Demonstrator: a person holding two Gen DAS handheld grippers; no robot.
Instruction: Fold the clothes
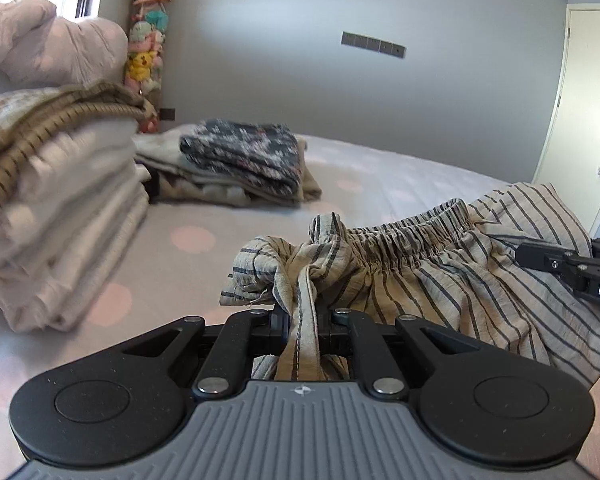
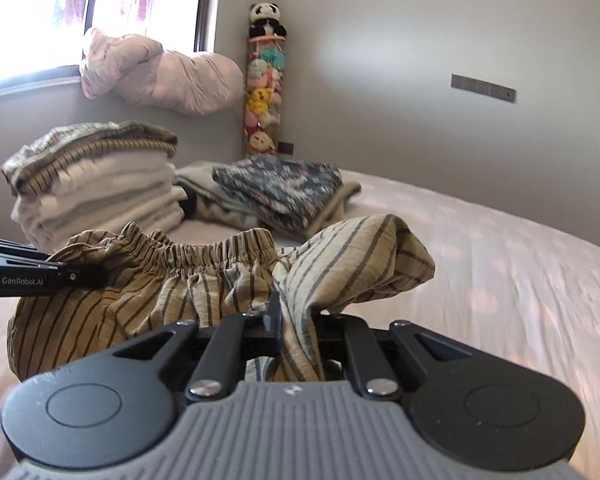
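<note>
Beige striped shorts (image 1: 440, 276) with an elastic waistband hang between my two grippers above the bed. My left gripper (image 1: 303, 322) is shut on a bunched corner of the shorts. My right gripper (image 2: 298, 320) is shut on the other corner of the striped shorts (image 2: 148, 280). The right gripper also shows at the right edge of the left wrist view (image 1: 572, 268). The left gripper shows at the left edge of the right wrist view (image 2: 40, 272). The fingertips are hidden by cloth.
A tall stack of folded clothes (image 1: 48, 200) stands at the left on the dotted bed sheet (image 1: 192, 240). A dark patterned folded garment (image 1: 248, 156) lies on a lower pile behind. A plush-toy tube (image 1: 148, 52) stands in the corner. A door (image 1: 588, 112) is at the right.
</note>
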